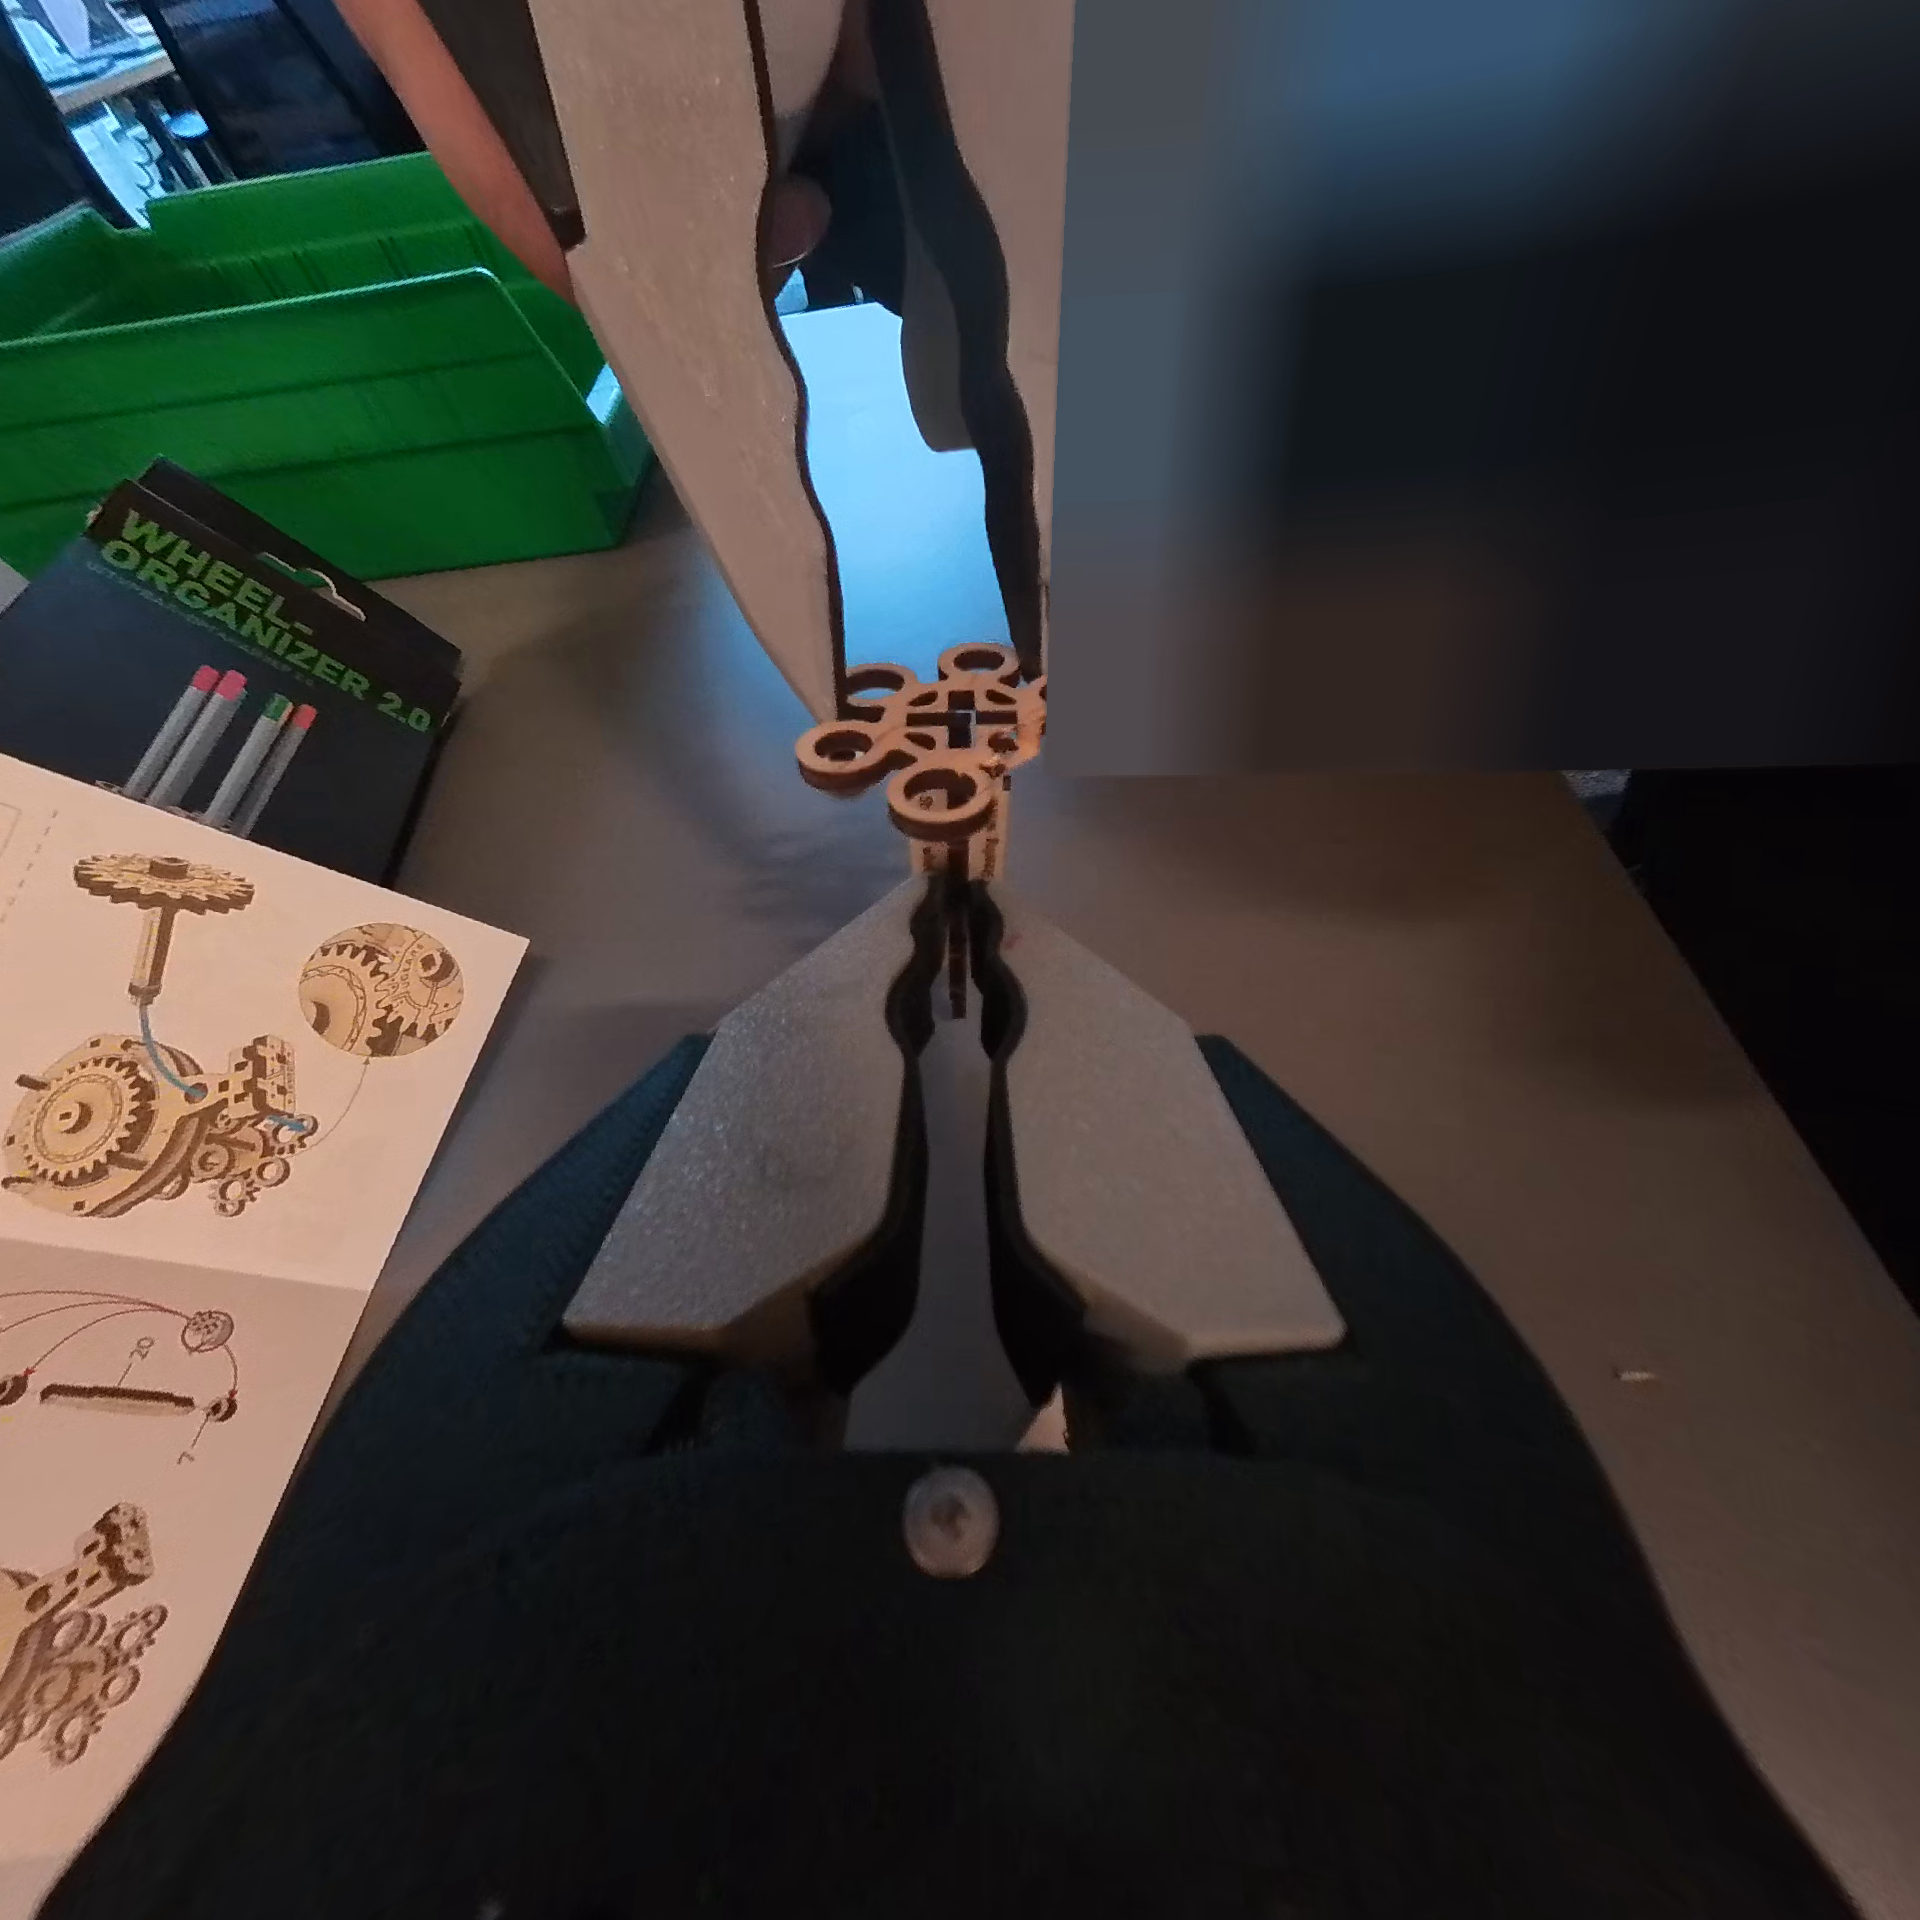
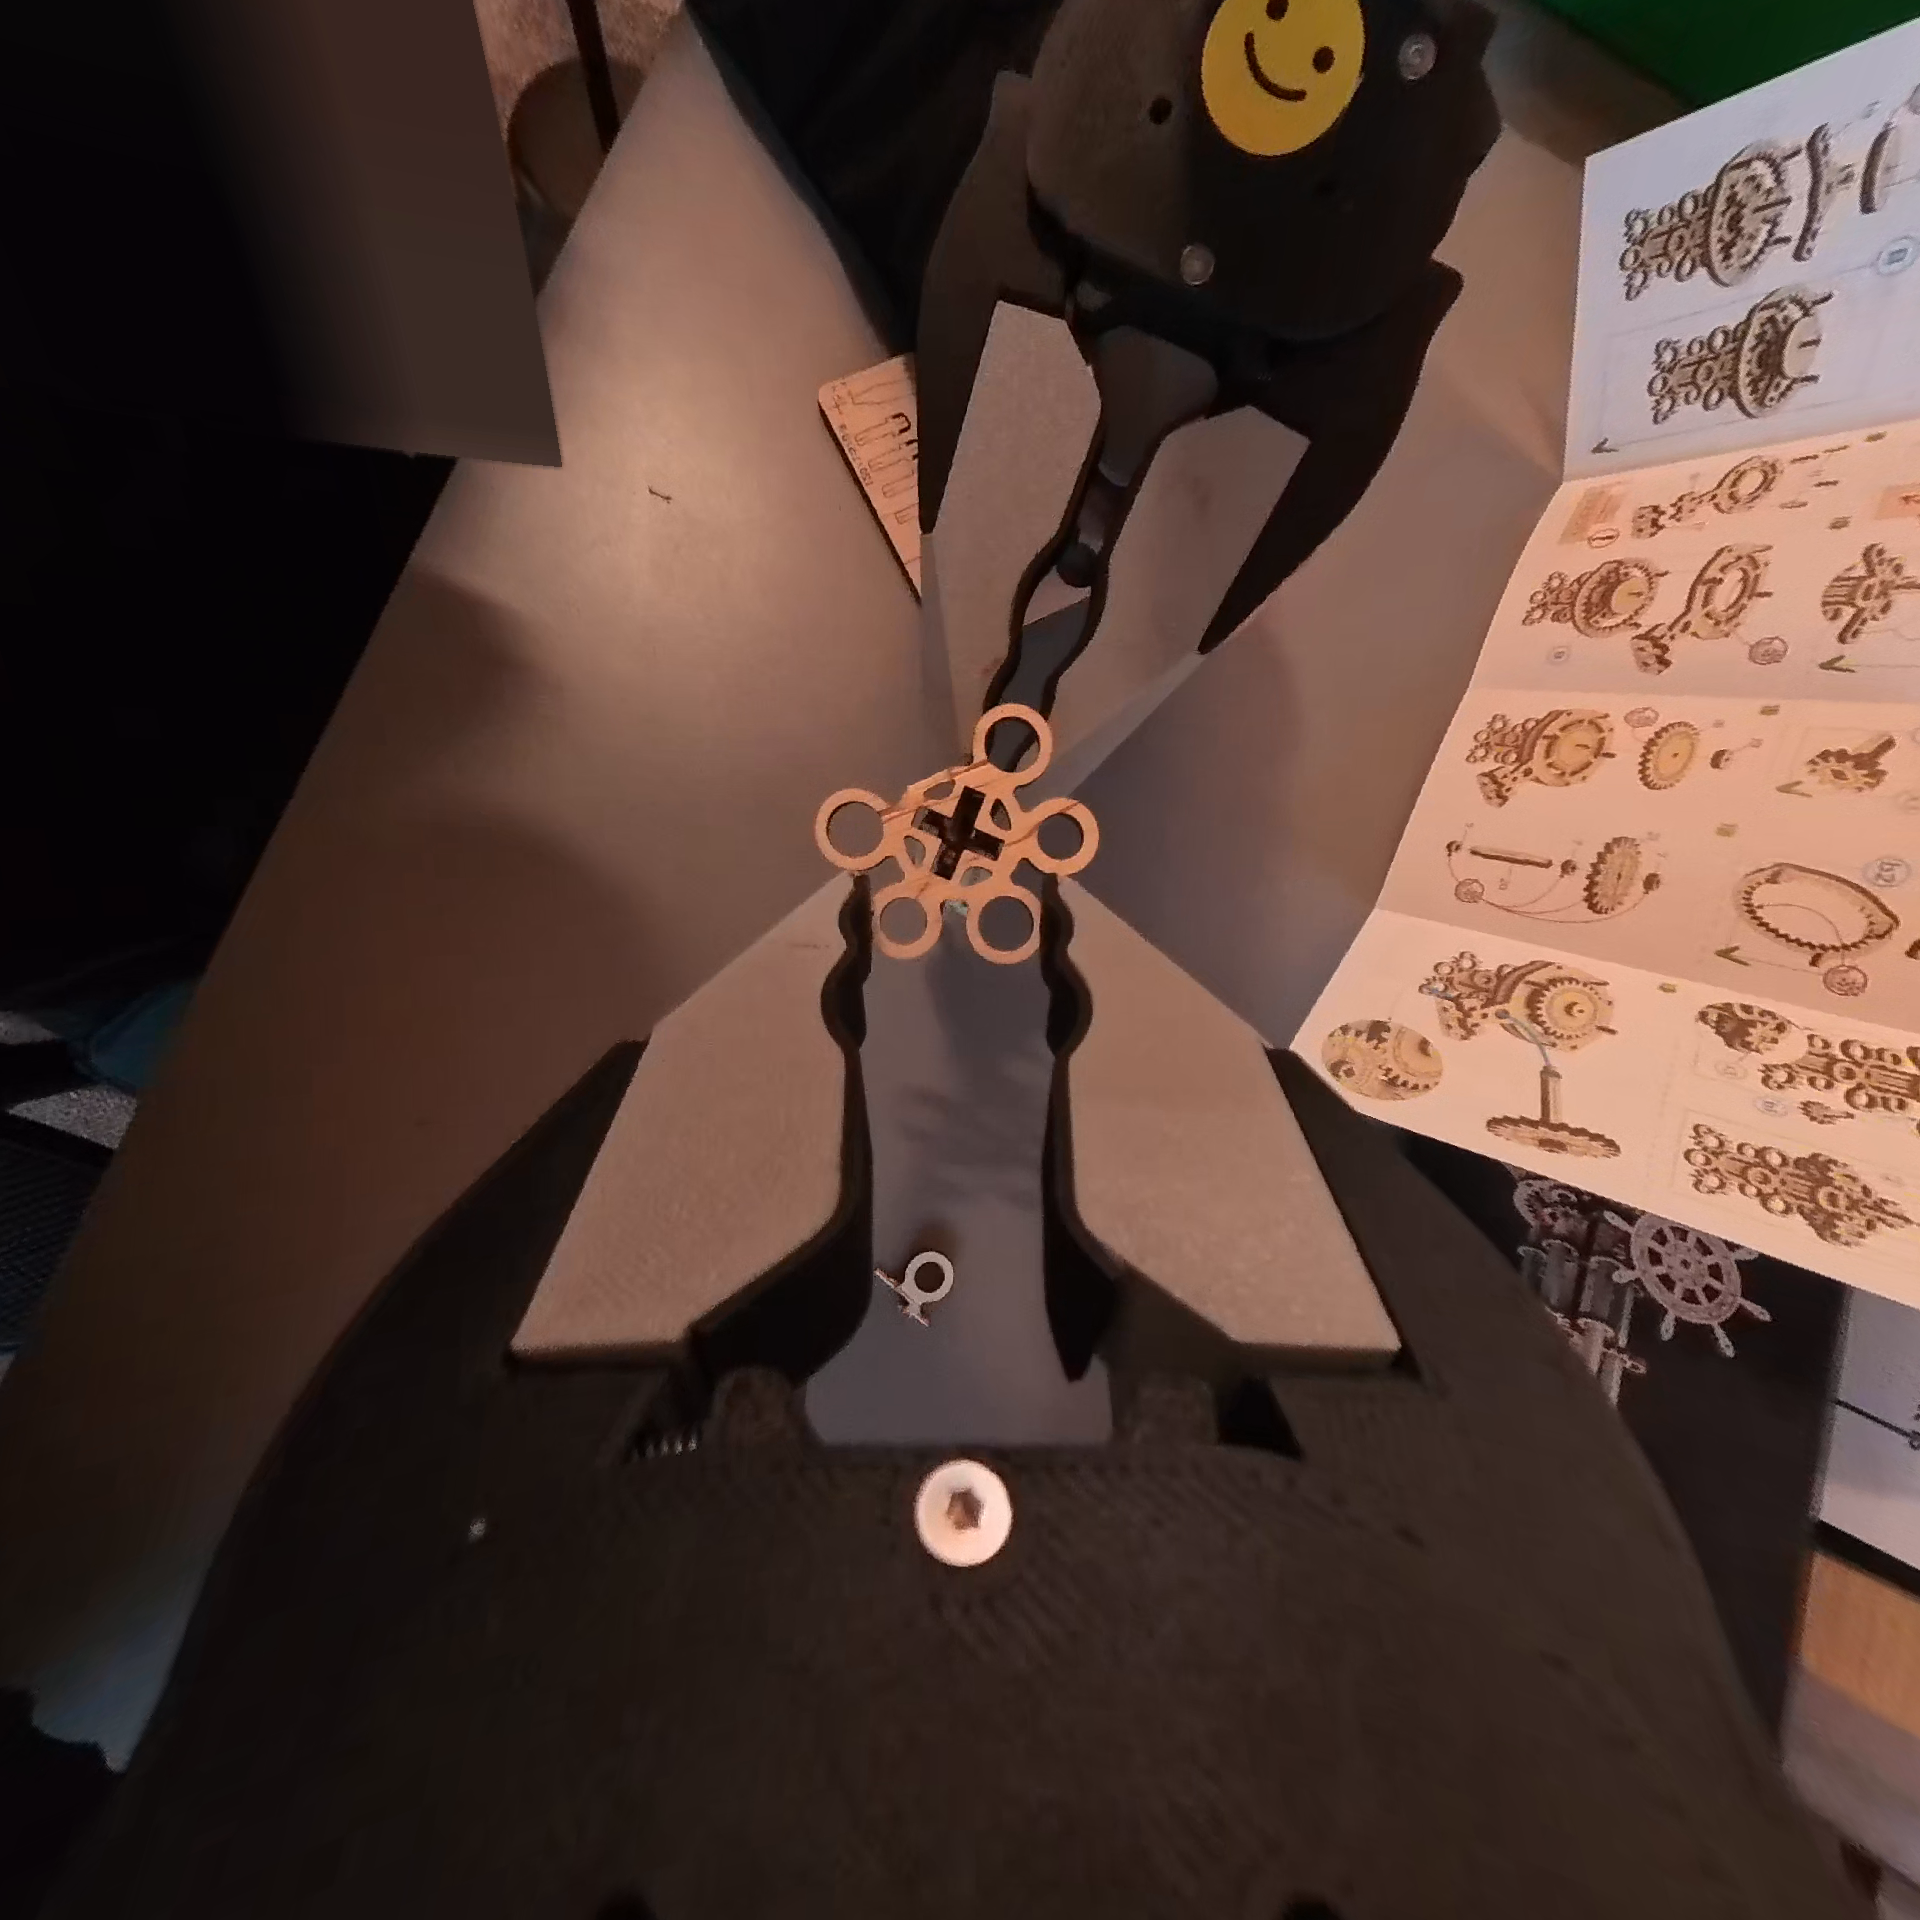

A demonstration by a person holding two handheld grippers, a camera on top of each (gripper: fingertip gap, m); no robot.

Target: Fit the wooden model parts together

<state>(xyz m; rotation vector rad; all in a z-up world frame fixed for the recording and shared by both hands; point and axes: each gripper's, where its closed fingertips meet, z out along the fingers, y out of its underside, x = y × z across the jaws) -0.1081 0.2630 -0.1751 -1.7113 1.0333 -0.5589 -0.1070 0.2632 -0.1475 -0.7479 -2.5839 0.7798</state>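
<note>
A flat wooden piece with five rings and a cross-shaped hole (image 1: pixel 920 743) sits on top of a slim wooden shaft (image 1: pixel 961 847). My left gripper (image 1: pixel 954 896) is shut on the shaft just below the ringed piece. My right gripper (image 1: pixel 935 698) comes down from above, its tips against both sides of the ringed piece. In the right wrist view the ringed piece (image 2: pixel 951 842) spans between my right gripper's tips (image 2: pixel 956 896). The left gripper (image 2: pixel 1003 717), with a yellow smiley sticker, points in from the far side. The shaft is hidden behind the piece there.
The grey table (image 1: pixel 1299 987) holds an instruction sheet (image 1: pixel 208 1039), a dark box (image 1: pixel 260 665) and green bins (image 1: pixel 312 395) on the left. In the right wrist view a small loose ring part (image 2: pixel 925 1280) lies under my right gripper, and a wooden parts sheet (image 2: pixel 873 457) lies farther off. The grippers are tip to tip, or close to it.
</note>
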